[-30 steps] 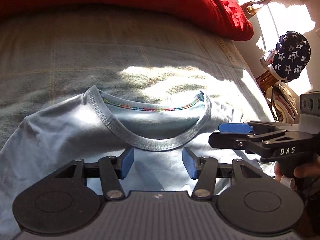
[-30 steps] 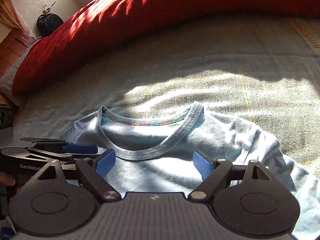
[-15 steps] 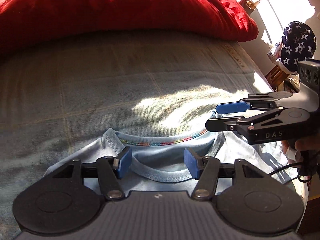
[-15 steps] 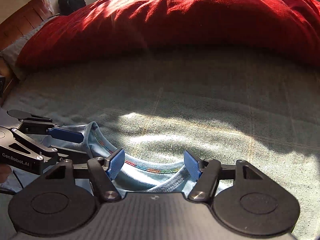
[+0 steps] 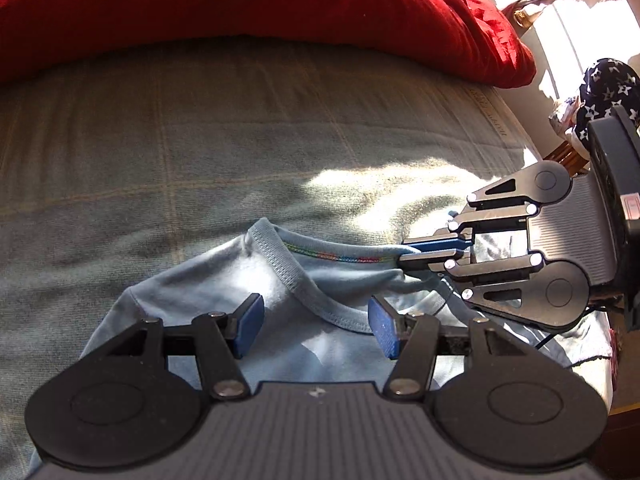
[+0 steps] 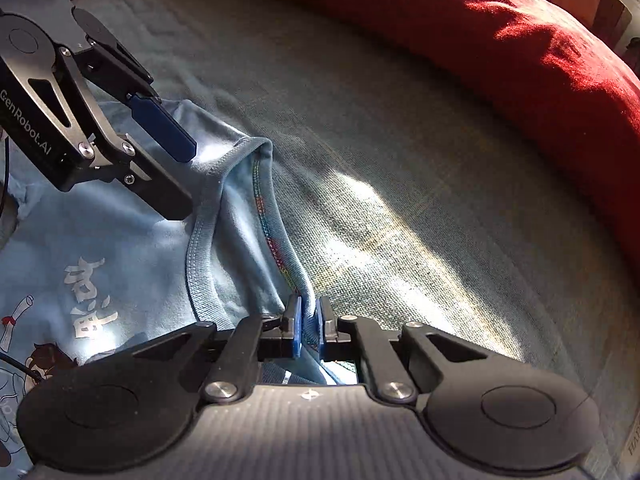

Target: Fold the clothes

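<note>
A light blue T-shirt (image 5: 224, 300) lies on the near part of a grey-green bedspread (image 5: 200, 140), collar toward the far side, its printed front (image 6: 88, 288) face up. Beyond the collar (image 6: 200, 248) the bedspread runs bare and flat up to a red duvet (image 5: 280, 8) heaped along the far edge, leaving a broad open strip between shirt and duvet. On the right the bed ends at a lit edge, with a star-patterned navy cloth (image 5: 608, 88) just past it. The right gripper (image 6: 307, 326) points steeply down and its jaws have just been closing: the blue pads (image 6: 295, 332) now pinch the back rim of the collar at its right end, the fabric pulled up into a ridge between them. In the left wrist view it comes in from the right, turned on its side, tips at the collar (image 5: 424, 250). The left gripper (image 5: 316, 330) hangs tilted down over the shirt's left shoulder and the front of the neckline, its pads standing apart; they seem to be clear of the cloth, though the angle leaves that uncertain.
</note>
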A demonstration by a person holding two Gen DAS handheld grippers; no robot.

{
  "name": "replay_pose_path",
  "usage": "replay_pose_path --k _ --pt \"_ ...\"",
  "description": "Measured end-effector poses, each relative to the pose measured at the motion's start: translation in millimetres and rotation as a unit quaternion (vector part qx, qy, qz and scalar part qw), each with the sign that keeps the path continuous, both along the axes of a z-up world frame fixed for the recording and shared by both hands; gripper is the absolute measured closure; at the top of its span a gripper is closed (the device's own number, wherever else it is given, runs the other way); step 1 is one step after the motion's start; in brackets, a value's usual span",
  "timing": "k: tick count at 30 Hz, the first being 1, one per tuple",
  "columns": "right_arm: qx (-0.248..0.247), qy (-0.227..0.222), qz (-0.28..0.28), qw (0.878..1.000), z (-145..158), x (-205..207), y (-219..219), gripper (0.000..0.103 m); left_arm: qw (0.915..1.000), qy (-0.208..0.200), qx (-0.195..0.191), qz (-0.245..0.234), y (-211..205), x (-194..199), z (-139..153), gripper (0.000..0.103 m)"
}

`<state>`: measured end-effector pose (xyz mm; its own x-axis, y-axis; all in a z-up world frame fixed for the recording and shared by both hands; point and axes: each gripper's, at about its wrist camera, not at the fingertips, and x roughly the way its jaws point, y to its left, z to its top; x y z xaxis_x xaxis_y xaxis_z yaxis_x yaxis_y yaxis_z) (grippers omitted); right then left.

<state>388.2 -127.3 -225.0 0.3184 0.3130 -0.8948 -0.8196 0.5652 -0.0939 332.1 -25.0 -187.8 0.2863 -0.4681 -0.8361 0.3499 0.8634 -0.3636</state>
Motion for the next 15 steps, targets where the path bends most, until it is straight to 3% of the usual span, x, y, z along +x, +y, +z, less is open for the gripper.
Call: replay_pose_path --k 2,5,7,11,15 --pt "-0.011 -0.021 -0.002 1.000 -0.7 0.2 3.5 0.097 1.0000 0.000 -0.002 -0.003 -0.2 -0.6 0.7 0.046" --pt "0.015 -0.020 -0.055 0.998 5.3 14.1 -3.1 0.096 1.0000 -0.002 -0.007 -0.004 -2.2 0.8 1.5 0.045" --pt "0.039 -0.013 -0.098 0.994 12.6 19.2 -11.1 0.087 0.9999 0.000 -0.009 -0.006 -5.0 2.5 1.5 0.045" --pt "0.075 0.034 -0.167 0.982 28.3 10.5 -46.2 0.080 0.9997 0.000 -0.016 -0.019 -5.9 0.0 1.3 0.045" --pt "0.084 0.088 -0.234 0.965 15.4 -5.8 -70.1 0.077 0.9985 0.034 -0.034 -0.026 -11.5 11.1 -15.4 0.043"
